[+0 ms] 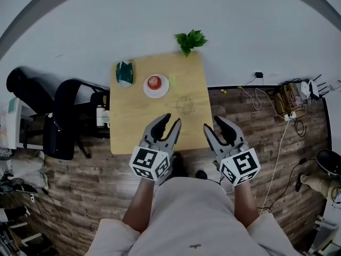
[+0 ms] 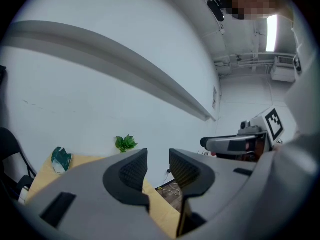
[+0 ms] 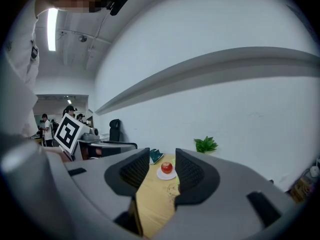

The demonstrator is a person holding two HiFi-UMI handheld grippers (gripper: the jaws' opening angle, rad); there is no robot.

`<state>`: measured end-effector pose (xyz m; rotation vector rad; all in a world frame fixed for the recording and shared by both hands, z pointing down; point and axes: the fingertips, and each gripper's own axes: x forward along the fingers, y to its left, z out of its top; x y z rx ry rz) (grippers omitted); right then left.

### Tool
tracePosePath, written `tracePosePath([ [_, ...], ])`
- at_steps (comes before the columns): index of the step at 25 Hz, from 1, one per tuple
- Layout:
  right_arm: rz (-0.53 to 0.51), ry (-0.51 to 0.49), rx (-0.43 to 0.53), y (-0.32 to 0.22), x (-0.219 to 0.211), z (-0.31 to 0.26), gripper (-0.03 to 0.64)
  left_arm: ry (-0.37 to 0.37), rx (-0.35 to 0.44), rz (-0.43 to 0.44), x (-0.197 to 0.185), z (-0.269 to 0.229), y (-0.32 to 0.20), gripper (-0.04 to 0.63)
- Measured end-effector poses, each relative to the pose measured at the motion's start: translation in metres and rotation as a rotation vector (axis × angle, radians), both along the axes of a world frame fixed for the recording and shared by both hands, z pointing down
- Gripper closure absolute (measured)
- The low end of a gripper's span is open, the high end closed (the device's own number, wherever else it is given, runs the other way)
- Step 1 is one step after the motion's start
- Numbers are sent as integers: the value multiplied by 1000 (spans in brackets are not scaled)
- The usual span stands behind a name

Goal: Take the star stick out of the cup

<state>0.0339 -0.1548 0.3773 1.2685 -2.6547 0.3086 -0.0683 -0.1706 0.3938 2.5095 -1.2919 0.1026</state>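
Wooden table (image 1: 133, 127) sits ahead; you hold the left gripper (image 1: 171, 119) and right gripper (image 1: 212, 122) over its 6 o'clock edge, both with jaws spread and nothing between them, probably staged for a reach. The plate (image 1: 149, 91) with the apple (image 1: 154, 81) sits at the table's 12 o'clock, and a faint clear cup (image 1: 185, 104) at 3 o'clock, nearer your right gripper. The star stick is too small to confirm, and no stick shows in that cup.
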Motion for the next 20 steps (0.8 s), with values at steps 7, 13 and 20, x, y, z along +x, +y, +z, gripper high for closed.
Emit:
tracePosePath([
  [7,41,14,-14,-14,-22,8,471,-17,-25,73,-10,19,-22,477],
  [13,61,37,-39,-22,-38,14,471,-16,-45,101,-21,31,-38,477],
  [20,73,51,-57,-30,-43,22,471,-13,-78,106,-27,51,-55,477],
])
